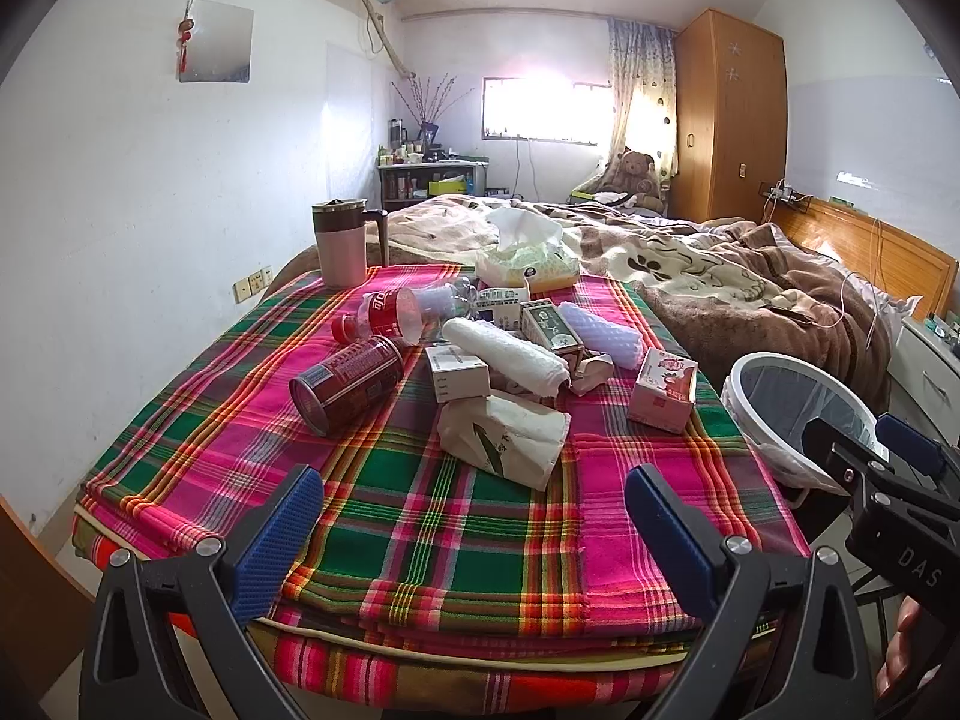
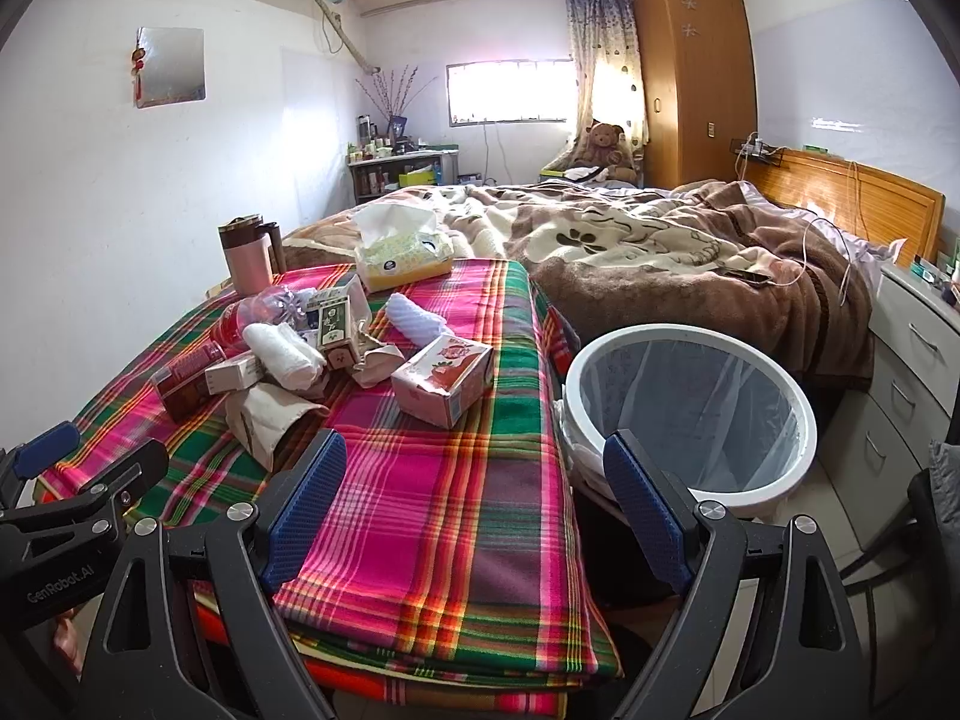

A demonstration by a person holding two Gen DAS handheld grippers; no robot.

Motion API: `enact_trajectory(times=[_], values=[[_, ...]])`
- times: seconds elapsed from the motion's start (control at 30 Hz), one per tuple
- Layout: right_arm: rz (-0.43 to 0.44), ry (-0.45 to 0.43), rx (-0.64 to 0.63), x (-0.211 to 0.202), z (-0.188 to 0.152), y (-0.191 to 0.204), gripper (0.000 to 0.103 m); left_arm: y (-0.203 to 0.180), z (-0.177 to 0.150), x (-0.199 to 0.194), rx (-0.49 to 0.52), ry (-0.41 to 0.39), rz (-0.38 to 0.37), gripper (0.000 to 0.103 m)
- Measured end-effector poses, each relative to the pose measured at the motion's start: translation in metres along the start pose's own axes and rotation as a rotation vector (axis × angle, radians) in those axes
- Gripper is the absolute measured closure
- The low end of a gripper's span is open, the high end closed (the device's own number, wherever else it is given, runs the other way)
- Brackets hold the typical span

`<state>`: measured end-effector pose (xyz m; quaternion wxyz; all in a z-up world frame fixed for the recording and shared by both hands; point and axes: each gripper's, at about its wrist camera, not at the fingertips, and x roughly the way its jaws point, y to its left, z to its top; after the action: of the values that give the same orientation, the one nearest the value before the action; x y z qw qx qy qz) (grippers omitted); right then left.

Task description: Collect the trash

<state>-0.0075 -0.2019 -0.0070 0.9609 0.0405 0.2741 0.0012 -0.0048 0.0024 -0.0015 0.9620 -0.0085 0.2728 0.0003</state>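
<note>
Trash lies in a heap on the plaid-covered table (image 1: 420, 516): a red can (image 1: 348, 384) on its side, a cola bottle (image 1: 384, 318), a rolled white towel (image 1: 510, 354), a crumpled paper pack (image 1: 504, 432), a pink box (image 1: 663, 390) and small cartons. A white bin (image 2: 804, 420) lined with a clear bag stands to the right of the table. My left gripper (image 1: 474, 516) is open and empty over the table's near edge, short of the paper pack. My right gripper (image 2: 474, 498) is also open and empty, spanning the table's right edge and the bin.
A pink lidded mug (image 1: 342, 246) and a yellow tissue box (image 1: 528, 264) stand at the table's far side. Behind lies a bed with a brown blanket (image 2: 660, 252). White drawers (image 2: 912, 360) are to the right of the bin, and a dark chair (image 2: 924, 516) is near them.
</note>
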Motion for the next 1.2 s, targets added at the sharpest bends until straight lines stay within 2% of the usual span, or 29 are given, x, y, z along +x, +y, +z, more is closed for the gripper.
enact_trajectory(times=[1.0,1.2], values=[[-0.002,0.002,-0.003,0.001,0.001,0.001,0.014,0.003,-0.001,0.000,-0.001,0.007,0.005,0.001],[-0.004,0.005,-0.003,0.002,0.000,0.001,0.014,0.004,0.000,0.010,0.001,0.022,0.008,0.001]])
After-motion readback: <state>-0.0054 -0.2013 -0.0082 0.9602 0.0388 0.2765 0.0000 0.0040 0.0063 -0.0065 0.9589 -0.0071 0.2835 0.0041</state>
